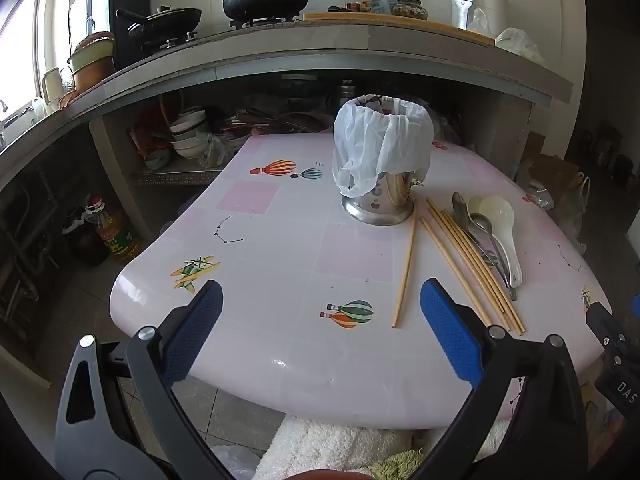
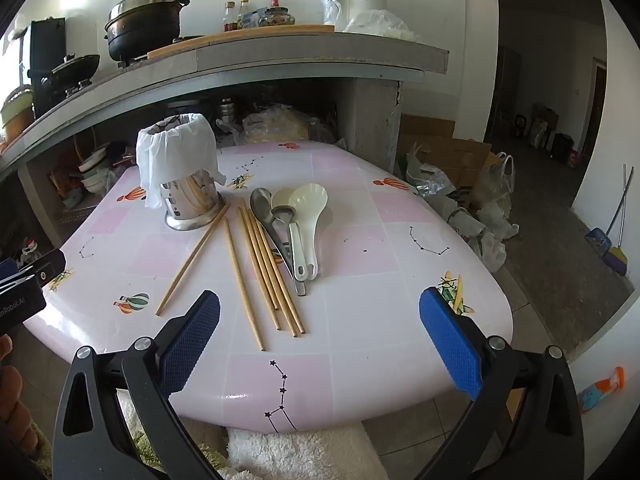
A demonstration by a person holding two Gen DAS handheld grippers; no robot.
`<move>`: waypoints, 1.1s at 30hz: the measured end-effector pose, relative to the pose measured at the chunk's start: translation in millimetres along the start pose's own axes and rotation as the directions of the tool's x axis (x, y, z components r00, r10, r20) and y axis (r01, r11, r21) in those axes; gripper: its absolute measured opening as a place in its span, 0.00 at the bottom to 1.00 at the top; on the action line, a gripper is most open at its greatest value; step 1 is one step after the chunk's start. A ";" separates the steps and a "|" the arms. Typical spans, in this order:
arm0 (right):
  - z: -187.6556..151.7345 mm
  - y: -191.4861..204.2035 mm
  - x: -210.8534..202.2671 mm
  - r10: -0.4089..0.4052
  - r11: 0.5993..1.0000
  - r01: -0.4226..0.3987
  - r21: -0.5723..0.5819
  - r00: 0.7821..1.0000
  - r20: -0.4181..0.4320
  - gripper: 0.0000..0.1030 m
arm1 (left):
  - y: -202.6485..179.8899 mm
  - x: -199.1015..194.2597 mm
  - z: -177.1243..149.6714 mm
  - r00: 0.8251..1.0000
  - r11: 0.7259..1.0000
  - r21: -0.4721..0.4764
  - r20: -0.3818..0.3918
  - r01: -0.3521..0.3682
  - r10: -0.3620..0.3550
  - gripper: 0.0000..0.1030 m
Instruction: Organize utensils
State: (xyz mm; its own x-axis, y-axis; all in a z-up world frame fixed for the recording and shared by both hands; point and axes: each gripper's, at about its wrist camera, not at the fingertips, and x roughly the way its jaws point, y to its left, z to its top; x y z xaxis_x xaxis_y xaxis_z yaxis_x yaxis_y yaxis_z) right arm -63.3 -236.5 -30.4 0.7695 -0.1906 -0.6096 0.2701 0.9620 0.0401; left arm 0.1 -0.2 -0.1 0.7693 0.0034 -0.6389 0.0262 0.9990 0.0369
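A steel utensil holder [image 1: 380,200] [image 2: 192,204] with a white plastic bag over its rim stands upright on the pink table [image 1: 280,240] [image 2: 360,248]. Beside it lie several wooden chopsticks [image 1: 464,264] [image 2: 264,264]; one chopstick [image 1: 406,268] [image 2: 192,258] lies apart, nearer the holder. Metal spoons [image 1: 480,232] [image 2: 264,208] and a white rice paddle [image 1: 500,216] [image 2: 306,208] lie in a pile next to them. My left gripper [image 1: 320,300] hovers open over the near table edge, nothing between its fingers. My right gripper [image 2: 320,308] is also open and empty, just short of the chopsticks' near ends.
A kitchen counter [image 1: 320,52] with pots, bottles and a white appliance overhangs the table's far side, with bowls stored beneath. A fluffy white seat [image 2: 304,452] sits under the near edge. Bags and cardboard [image 2: 460,168] clutter the floor at right. An oil bottle [image 1: 114,236] stands on the floor left.
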 end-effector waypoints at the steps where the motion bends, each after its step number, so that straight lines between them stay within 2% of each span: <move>1: 0.0 0.1 0.0 0.000 1.000 0.000 -0.001 1.000 -0.001 0.95 | 0.0 -0.2 0.0 1.000 1.000 0.000 0.003 0.001 -0.001 0.93; 33: -0.5 1.4 0.9 -0.001 1.000 0.001 -0.003 1.000 -0.006 0.95 | 0.1 4.5 -6.6 1.000 1.000 -0.004 -0.008 0.004 -0.004 0.93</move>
State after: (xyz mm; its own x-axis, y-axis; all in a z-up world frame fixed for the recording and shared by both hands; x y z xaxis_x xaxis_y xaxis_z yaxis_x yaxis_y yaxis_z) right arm -62.6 -235.3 -31.3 0.7656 -0.1907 -0.6144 0.2694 0.9623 0.0370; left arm -0.7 0.3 -8.0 0.7639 -0.0007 -0.6454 0.0272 0.9991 0.0311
